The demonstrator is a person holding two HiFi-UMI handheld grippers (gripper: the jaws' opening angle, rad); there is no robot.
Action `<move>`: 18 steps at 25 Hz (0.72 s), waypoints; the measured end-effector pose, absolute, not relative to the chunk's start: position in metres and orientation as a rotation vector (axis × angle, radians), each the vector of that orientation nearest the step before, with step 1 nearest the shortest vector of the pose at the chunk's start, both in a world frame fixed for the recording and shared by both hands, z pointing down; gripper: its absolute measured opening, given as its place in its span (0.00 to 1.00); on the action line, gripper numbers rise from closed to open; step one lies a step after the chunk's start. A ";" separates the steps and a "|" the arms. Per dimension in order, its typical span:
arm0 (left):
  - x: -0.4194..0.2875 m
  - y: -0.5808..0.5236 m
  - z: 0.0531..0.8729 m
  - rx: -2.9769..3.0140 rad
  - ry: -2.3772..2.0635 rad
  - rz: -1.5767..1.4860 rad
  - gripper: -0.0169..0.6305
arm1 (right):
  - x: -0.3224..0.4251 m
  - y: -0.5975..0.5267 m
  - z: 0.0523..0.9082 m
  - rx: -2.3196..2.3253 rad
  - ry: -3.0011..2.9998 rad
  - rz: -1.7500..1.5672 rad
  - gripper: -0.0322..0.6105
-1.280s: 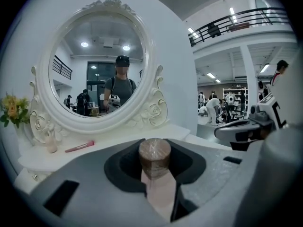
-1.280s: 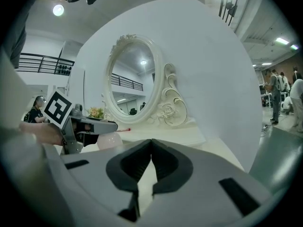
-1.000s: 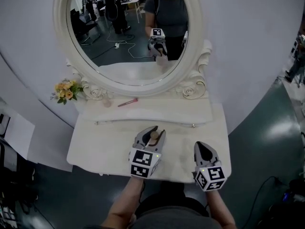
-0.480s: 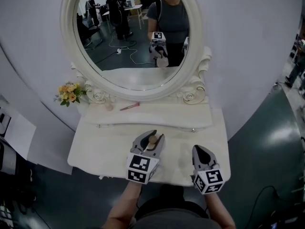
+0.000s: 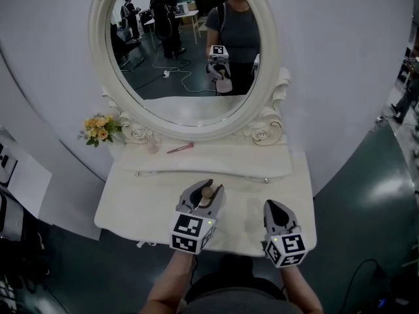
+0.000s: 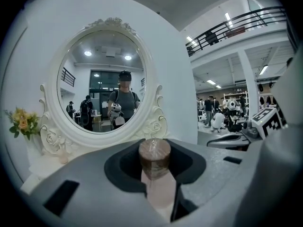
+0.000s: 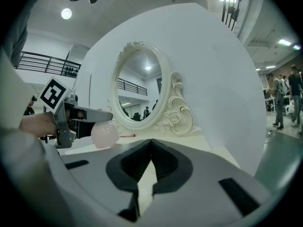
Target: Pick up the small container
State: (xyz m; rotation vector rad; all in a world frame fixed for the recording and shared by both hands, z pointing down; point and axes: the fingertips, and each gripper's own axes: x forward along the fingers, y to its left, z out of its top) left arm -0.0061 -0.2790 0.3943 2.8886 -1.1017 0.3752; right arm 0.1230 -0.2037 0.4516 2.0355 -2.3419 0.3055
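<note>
small container (image 6: 154, 157) clamped near its cap in left gripper (image 5: 207, 191); round body hangs below, could swivel or slip out. right gripper (image 7: 151, 143) closed, empty.

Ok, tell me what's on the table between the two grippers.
Nothing. In the head view, the white table is bare between the left gripper, its jaws shut on the small container, and the right gripper.

Container (image 5: 207, 192) mostly hidden btwn left tongs (image 5: 209, 190); pink shelf obj (image 5: 179, 148) unclear.
</note>
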 end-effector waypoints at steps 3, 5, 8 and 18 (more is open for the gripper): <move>-0.009 -0.280 0.396 2.877 -1.117 0.375 0.20 | 0.125 -0.203 0.450 2.042 -2.338 0.296 0.05; -0.009 -0.279 0.394 2.873 -1.121 0.371 0.20 | 0.126 -0.203 0.449 2.050 -2.334 0.297 0.05; -0.009 -0.280 0.392 2.871 -1.125 0.370 0.20 | 0.127 -0.203 0.448 2.051 -2.331 0.295 0.05; -0.008 -0.280 0.396 2.861 -1.119 0.380 0.20 | 0.127 -0.203 0.448 2.037 -2.325 0.280 0.05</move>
